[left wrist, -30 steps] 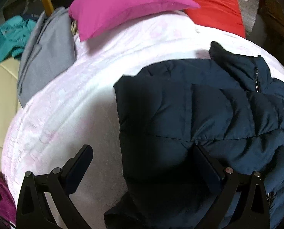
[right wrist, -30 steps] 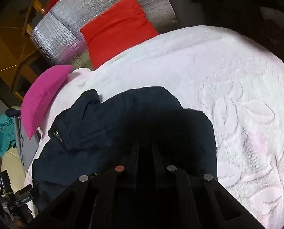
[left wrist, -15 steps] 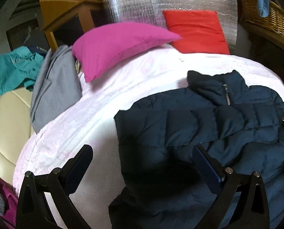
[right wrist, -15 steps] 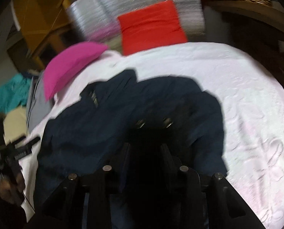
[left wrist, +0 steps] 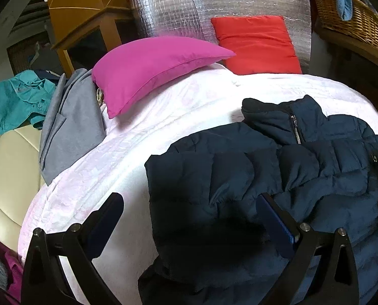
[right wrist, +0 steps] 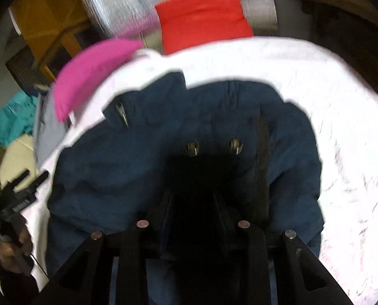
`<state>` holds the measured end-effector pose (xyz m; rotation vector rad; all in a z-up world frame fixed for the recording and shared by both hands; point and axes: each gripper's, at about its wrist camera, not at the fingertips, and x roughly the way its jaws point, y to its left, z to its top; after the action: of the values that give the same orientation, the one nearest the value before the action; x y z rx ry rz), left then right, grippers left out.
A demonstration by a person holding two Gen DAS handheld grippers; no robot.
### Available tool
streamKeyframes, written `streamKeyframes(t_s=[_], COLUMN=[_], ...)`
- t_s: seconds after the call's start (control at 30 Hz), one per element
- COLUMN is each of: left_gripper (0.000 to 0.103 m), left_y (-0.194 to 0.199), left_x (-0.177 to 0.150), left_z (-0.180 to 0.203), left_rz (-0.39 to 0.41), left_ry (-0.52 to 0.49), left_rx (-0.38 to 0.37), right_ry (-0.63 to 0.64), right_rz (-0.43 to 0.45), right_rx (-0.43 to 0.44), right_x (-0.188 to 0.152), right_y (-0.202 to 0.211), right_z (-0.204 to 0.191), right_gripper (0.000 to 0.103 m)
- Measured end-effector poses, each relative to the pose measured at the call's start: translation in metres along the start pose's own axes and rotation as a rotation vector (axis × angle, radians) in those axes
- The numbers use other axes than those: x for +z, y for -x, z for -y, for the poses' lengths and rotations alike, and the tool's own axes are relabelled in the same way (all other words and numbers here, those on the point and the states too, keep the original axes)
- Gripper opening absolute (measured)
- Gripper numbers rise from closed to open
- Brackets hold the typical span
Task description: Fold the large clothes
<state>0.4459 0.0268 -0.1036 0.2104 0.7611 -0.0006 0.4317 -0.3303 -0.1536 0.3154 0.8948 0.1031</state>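
A navy puffer jacket (left wrist: 252,167) lies on the white bedspread (left wrist: 143,152), collar and zip toward the pillows. Its left edge is folded over. My left gripper (left wrist: 190,216) hovers over that edge, open wide with nothing pinched; one finger (left wrist: 107,218) is over the bedspread, the other over the jacket. In the right wrist view the jacket (right wrist: 143,157) fills the middle, with two snap buttons (right wrist: 235,146) just past my right gripper (right wrist: 192,195). Its jaws stand partly apart over dark fabric, which shows no pinch. A hand (right wrist: 13,241) holds the left gripper (right wrist: 23,190) at the far left.
A magenta pillow (left wrist: 148,71) and a red cushion (left wrist: 255,43) lean at the head of the bed against a silver mat (left wrist: 214,2). A grey garment (left wrist: 69,122) and a teal shirt (left wrist: 13,104) lie left, a wicker basket (left wrist: 351,23) right.
Both cameras pulled back and tilted up, showing more of the jacket and room. The right jaws went from nearly shut to partly apart, uncovering the snap buttons. The left stayed open.
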Motion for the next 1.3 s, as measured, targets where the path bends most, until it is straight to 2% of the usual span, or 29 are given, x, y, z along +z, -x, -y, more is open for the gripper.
streamKeyframes(t_s=[0.1, 0.17, 0.37, 0.5, 0.7, 0.87, 1.0, 1.3], left_gripper=[0.103, 0.103, 0.103, 0.103, 0.103, 0.103, 0.103, 0.103], left_y=[-0.005, -0.008, -0.012, -0.013, -0.007, -0.004, -0.004, -0.004], left_x=[0.001, 0.001, 0.003, 0.003, 0.004, 0.003, 0.004, 0.005], left_z=[0.000, 0.001, 0.008, 0.008, 0.007, 0.008, 0.008, 0.009], left_rz=[-0.013, -0.019, -0.022, -0.025, -0.007, 0.003, 0.002, 0.004], left_ry=[0.008, 0.009, -0.004, -0.008, -0.005, -0.020, -0.022, -0.025], left_rx=[0.003, 0.003, 0.006, 0.010, 0.006, 0.009, 0.008, 0.009], right_ry=[-0.039, -0.056, -0.018, -0.014, -0.046, -0.128, -0.196, -0.232], right_rz=[0.052, 0.045, -0.091, -0.093, 0.006, 0.095, 0.109, 0.122], right_rx=[0.020, 0.016, 0.008, 0.016, 0.054, 0.052, 0.028, 0.019], right_x=[0.007, 0.007, 0.002, 0.004, 0.011, 0.021, 0.023, 0.025], right_y=[0.010, 0.008, -0.026, -0.027, 0.003, 0.029, 0.036, 0.040], right_z=[0.007, 0.011, 0.004, 0.005, 0.020, 0.047, 0.072, 0.086], right_gripper=[0.034, 0.034, 0.034, 0.034, 0.034, 0.035, 0.035, 0.035])
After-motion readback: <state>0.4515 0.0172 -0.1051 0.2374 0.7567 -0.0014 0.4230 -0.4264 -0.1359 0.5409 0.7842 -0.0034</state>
